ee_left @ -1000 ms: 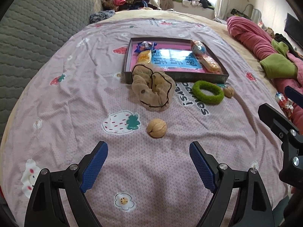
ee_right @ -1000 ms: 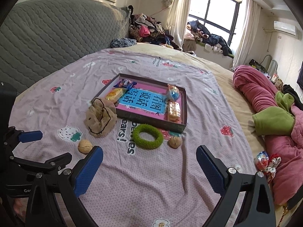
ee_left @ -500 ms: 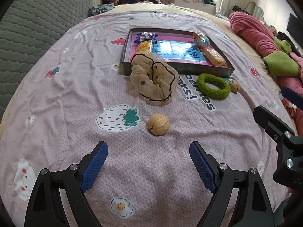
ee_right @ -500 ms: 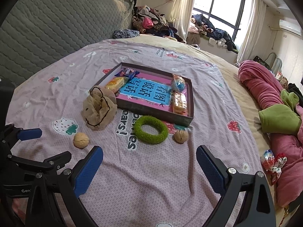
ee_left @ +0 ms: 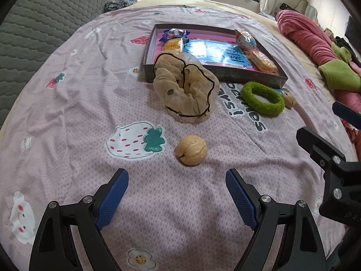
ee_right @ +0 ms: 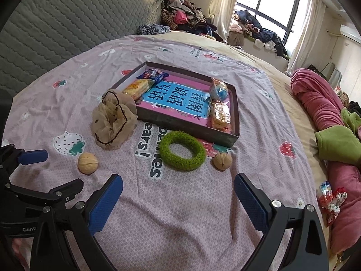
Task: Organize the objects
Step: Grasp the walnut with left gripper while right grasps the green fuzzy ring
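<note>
Two grippers hang released over the bed point(ee_left: 56, 117): the left gripper point(ee_left: 177, 188) just short of a walnut point(ee_left: 191, 150), the right gripper point(ee_right: 178, 192) before the green ring point(ee_right: 182, 150) near the tray point(ee_right: 185, 125).

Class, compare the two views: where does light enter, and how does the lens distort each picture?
Right wrist view: daylight glares through the window, washing out its panes; straight box edges bow. Left wrist view: even, soft light, faint shadow beside the walnut; dark fisheye corners, bedsheet curving away.
</note>
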`<state>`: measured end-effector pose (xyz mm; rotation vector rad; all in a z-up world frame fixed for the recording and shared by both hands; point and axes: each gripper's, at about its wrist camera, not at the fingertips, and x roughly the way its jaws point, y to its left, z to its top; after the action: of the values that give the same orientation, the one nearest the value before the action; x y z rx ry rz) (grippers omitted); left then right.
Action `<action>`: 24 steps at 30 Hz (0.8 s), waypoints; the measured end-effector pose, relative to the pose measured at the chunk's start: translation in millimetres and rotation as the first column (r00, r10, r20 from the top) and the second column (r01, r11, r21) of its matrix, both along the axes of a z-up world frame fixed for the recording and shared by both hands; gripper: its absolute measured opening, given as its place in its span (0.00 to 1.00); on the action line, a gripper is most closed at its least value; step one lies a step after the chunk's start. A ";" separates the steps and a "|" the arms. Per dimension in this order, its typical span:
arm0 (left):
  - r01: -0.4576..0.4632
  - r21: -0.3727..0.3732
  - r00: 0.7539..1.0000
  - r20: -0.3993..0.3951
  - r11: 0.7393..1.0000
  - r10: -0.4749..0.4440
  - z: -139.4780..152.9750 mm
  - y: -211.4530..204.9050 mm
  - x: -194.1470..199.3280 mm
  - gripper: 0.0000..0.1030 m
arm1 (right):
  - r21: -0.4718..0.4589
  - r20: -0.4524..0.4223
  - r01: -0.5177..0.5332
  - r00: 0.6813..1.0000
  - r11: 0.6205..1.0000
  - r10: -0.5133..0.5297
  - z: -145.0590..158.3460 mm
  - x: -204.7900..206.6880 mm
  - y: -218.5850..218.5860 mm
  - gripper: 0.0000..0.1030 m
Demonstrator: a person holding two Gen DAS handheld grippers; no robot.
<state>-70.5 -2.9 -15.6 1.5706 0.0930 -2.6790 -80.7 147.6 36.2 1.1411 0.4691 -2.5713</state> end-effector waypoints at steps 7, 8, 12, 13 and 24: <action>-0.004 0.013 1.000 -0.005 1.000 0.004 -7.4 0.1 -9.1 0.86 | 0.006 0.014 -0.005 1.000 1.000 0.005 -11.7 -20.2 -3.1 0.96; -0.005 0.011 1.000 -0.004 1.000 0.005 -9.1 0.5 -10.9 0.86 | 0.010 0.017 -0.006 1.000 1.000 0.005 -13.8 -23.3 -4.0 0.96; -0.007 0.007 1.000 0.001 1.000 0.007 -14.6 1.6 -17.1 0.86 | 0.025 0.032 -0.021 0.999 0.999 0.020 -21.8 -34.6 -8.3 0.95; -0.007 0.013 1.000 0.001 1.000 0.007 -15.8 1.6 -18.2 0.86 | 0.029 0.035 -0.024 0.999 0.999 0.023 -23.7 -38.2 -9.9 0.93; -0.023 0.024 1.000 0.005 0.999 0.023 -24.2 -1.8 -30.7 0.86 | 0.061 0.088 -0.041 0.995 0.997 0.036 -46.6 -69.5 -19.5 0.85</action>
<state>-101.2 -4.8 -39.8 1.5726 0.1433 -2.6665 -150.2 128.1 -10.4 1.2472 0.5496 -2.4787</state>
